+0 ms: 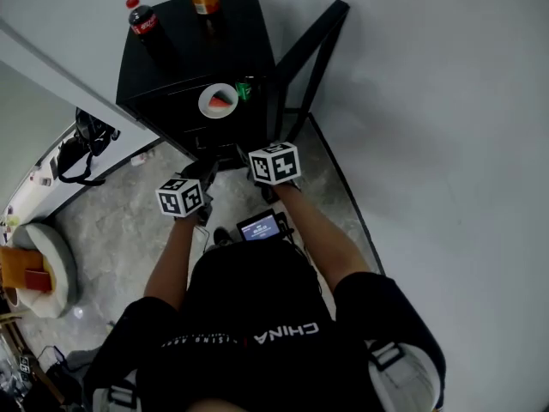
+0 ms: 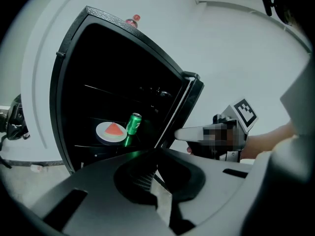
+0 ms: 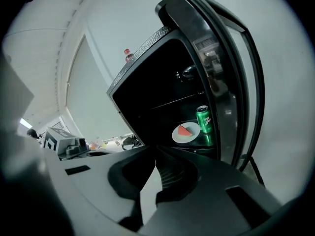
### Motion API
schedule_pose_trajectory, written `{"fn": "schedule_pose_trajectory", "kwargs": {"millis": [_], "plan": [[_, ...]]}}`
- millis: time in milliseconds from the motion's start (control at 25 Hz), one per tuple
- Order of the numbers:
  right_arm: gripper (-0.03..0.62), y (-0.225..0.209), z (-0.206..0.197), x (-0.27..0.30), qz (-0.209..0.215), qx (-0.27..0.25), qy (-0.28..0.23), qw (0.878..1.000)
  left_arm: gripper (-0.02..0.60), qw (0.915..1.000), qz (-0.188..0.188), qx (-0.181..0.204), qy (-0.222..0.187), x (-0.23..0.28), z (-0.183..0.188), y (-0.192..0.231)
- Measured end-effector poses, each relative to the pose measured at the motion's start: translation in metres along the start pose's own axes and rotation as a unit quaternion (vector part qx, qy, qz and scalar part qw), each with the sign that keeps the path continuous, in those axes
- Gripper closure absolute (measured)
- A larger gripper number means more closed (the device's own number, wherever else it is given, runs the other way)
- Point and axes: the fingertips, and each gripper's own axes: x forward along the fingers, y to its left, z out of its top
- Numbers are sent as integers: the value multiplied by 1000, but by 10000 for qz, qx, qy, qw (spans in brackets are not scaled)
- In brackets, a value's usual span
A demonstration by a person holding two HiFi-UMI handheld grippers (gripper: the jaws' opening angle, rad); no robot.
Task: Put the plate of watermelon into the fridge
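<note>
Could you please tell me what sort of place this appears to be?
Probably a corner of a home or office room: a small black fridge standing open, a grey stone-patterned floor and bare white walls.

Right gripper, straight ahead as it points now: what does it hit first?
Probably nothing until inside the open fridge: the right gripper, shut and empty, aims just left of the plate of watermelon. Depth is unclear.
</note>
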Motion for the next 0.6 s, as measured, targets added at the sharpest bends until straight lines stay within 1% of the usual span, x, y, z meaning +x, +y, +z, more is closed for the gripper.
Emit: {"fn": "schedule_pose_trajectory", "kwargs": {"millis": [120,200,400,520,600], "plan": [[576,1,-15,-2,64,47,122,9999,569,9999,75,7,93,-7,-15,-8],[576,3,-25,-5,109,57,172,9998,568,9999,52,-47,125,-14,-28,-13],[576,12,-46,-28,127,37,182,9997,569,9993,78,-359,52,-34,-54,-17],[576,25,-58,-41,94,51,163,9998,569,9992,-8,-400,5,-51,-61,-21],[576,41,-66,-43,35,5,192,9998,569,9992,-179,-367,46,-68,-66,-25]]}}
